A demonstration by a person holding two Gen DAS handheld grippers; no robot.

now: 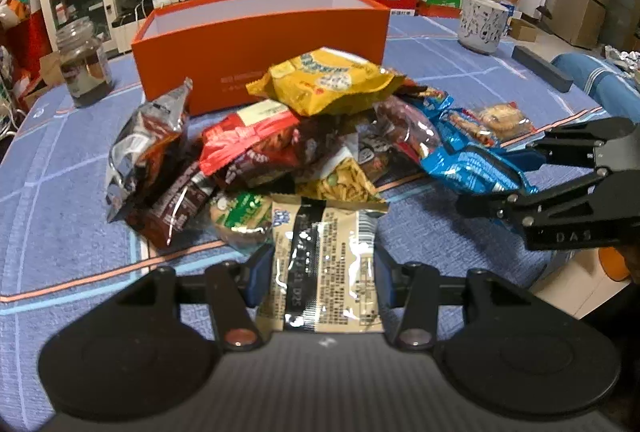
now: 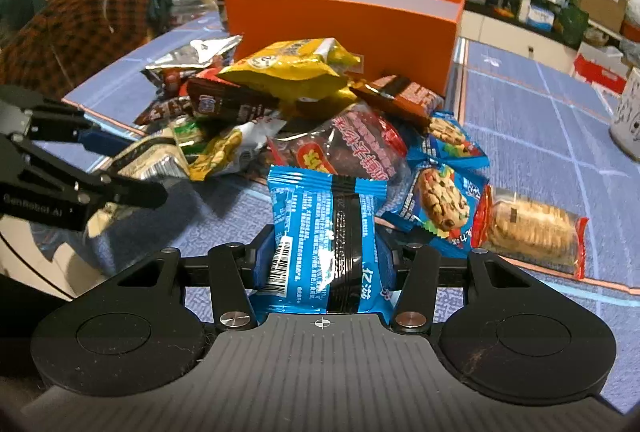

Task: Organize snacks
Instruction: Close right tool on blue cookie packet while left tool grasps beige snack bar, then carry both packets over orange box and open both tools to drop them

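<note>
Blue patterned cloth covers the table (image 1: 80, 159). Toward its far edge stands an open orange box (image 1: 260, 47), with the snack pile (image 1: 304, 135) heaped against its near wall. Left gripper (image 1: 320, 272) is clamped on a beige packet (image 1: 324, 264); right gripper (image 2: 324, 256) is clamped on a blue packet (image 2: 320, 232), both at the pile's near side.

On my right claw (image 1: 500, 187), seen off to the side of my left one, I read "DAS". My left claw (image 2: 132, 171) bears "GenRobot AI". The blue packet (image 2: 324, 252) between my right fingers shows "亿滋" and a barcode; other print is too small.
</note>
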